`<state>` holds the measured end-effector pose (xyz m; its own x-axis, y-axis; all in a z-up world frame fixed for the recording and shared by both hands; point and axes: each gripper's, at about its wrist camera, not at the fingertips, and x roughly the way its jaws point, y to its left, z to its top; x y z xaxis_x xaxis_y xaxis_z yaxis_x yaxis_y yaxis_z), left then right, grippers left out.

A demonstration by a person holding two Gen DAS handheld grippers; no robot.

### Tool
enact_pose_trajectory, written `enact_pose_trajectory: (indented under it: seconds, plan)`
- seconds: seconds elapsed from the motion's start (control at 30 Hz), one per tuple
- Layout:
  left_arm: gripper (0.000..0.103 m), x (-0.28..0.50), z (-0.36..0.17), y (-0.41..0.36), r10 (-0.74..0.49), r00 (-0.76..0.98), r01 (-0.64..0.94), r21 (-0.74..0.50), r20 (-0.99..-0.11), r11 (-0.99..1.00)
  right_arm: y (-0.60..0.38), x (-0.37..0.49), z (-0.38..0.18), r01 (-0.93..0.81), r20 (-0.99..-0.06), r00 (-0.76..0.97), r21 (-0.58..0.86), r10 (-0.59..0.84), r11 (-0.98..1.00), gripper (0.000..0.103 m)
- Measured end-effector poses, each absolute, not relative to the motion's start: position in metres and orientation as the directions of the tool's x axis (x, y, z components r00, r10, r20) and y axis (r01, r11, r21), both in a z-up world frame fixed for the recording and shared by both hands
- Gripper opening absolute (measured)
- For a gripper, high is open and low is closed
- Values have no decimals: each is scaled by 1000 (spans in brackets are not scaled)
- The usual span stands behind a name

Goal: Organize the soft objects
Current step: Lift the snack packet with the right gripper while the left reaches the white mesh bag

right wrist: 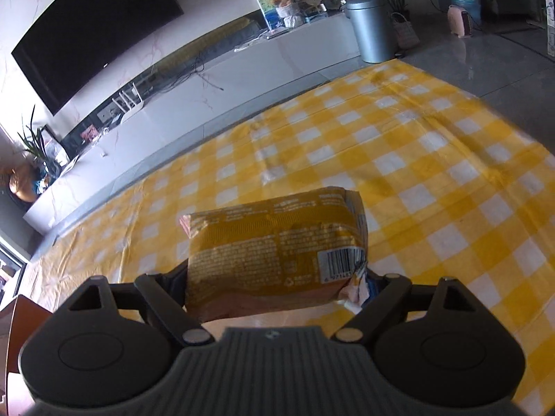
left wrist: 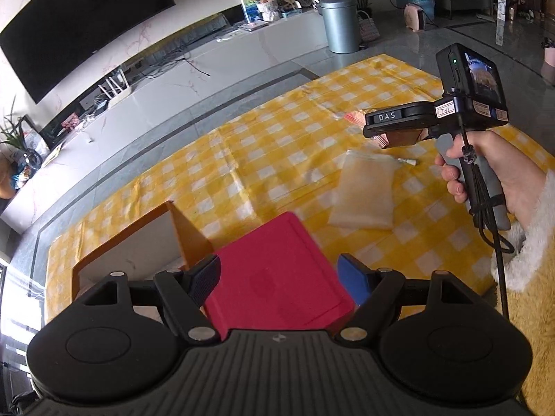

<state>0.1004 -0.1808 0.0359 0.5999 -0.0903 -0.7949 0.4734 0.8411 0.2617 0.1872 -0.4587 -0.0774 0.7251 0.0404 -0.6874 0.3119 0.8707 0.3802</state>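
Note:
My left gripper [left wrist: 279, 274] is shut on a flat red soft block [left wrist: 277, 260], its pads against both sides, just right of an open cardboard box [left wrist: 121, 242]. In the right wrist view my right gripper [right wrist: 274, 274] is shut on a yellow printed soft packet [right wrist: 277, 242], held above the yellow checked cloth [right wrist: 433, 173]; the packet hides most of both fingers. The left wrist view shows that right gripper [left wrist: 369, 124] in a person's hand [left wrist: 503, 180] over the cloth, with the packet [left wrist: 402, 137] in its jaws.
A clear plastic pouch [left wrist: 364, 190] lies flat on the cloth [left wrist: 242, 159], with a small white item [left wrist: 409, 162] beside it and an orange-red packet [left wrist: 353, 116] farther back. The box corner [right wrist: 17, 312] shows at the left. Beyond the cloth stand a low TV cabinet [left wrist: 208, 83] and a grey bin [left wrist: 338, 24].

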Motion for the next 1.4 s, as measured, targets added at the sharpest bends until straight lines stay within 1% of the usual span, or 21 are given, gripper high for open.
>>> enact_pose_trajectory:
  seconds: [0.07, 0.17, 0.23, 0.3, 0.4, 0.47, 0.53, 0.6, 0.7, 0.8, 0.93, 1.0, 1.07, 1.13, 1.17, 1.23, 1.33, 1.4]
  plan:
    - [90, 111, 33, -201, -78, 575, 474, 254, -815, 843, -470, 181, -71, 336, -673, 740, 392, 17, 857, 86]
    - [90, 124, 24, -232, -125, 546, 526, 224, -828, 820, -489, 170, -66, 376, -648, 761, 429, -10, 822, 86]
    - [90, 136, 11, -254, -113, 494, 561, 217, -862, 799, -503, 161, -64, 417, -644, 764, 455, -33, 787, 86]
    - [90, 152, -5, -271, -93, 445, 588, 213, -891, 781, -512, 153, -62, 423, -634, 773, 484, -27, 766, 86]
    - [90, 177, -31, -288, -39, 414, 569, 225, -910, 791, -524, 144, -58, 413, -606, 796, 522, -17, 747, 86]
    - [90, 191, -47, -298, 16, 410, 562, 266, -912, 783, -528, 141, -57, 413, -603, 797, 531, -12, 740, 86]
    - [90, 205, -65, -311, 75, 402, 590, 321, -913, 741, -529, 137, -57, 417, -603, 798, 540, -10, 731, 86]
    - [89, 216, -79, -318, 112, 402, 588, 351, -909, 729, -528, 135, -57, 412, -608, 794, 533, -5, 739, 86]
    - [89, 235, -99, -323, 152, 359, 569, 345, -921, 746, -528, 137, -59, 398, -607, 794, 533, 10, 747, 86]
    - [89, 249, -114, -324, 136, 301, 565, 292, -944, 772, -531, 143, -68, 394, -617, 785, 558, 47, 730, 86]
    - [90, 260, -130, -327, 131, 263, 595, 268, -956, 758, -532, 144, -69, 409, -636, 771, 527, 26, 745, 86]
    - [92, 265, -133, -328, 113, 259, 583, 249, -959, 773, -534, 143, -69, 406, -634, 773, 533, 32, 743, 86]
    - [93, 270, -133, -329, 76, 229, 592, 201, -970, 781, -534, 143, -70, 399, -633, 773, 535, 40, 745, 86]
    - [96, 274, -137, -330, 37, 167, 606, 132, -985, 784, -530, 144, -69, 399, -644, 764, 504, 26, 766, 86]
    - [100, 275, -138, -330, 31, 160, 595, 121, -987, 795, -527, 146, -68, 405, -656, 755, 476, 8, 781, 86]
    - [103, 277, -141, -329, 30, 164, 573, 120, -986, 811, -524, 148, -69, 412, -673, 740, 437, -14, 800, 86]
    - [103, 278, -145, -321, 23, 183, 562, 123, -983, 818, -524, 148, -71, 418, -684, 729, 424, -18, 803, 86]
    - [103, 280, -148, -312, -13, 165, 543, 79, -986, 836, -525, 147, -71, 421, -685, 729, 426, -19, 801, 86]
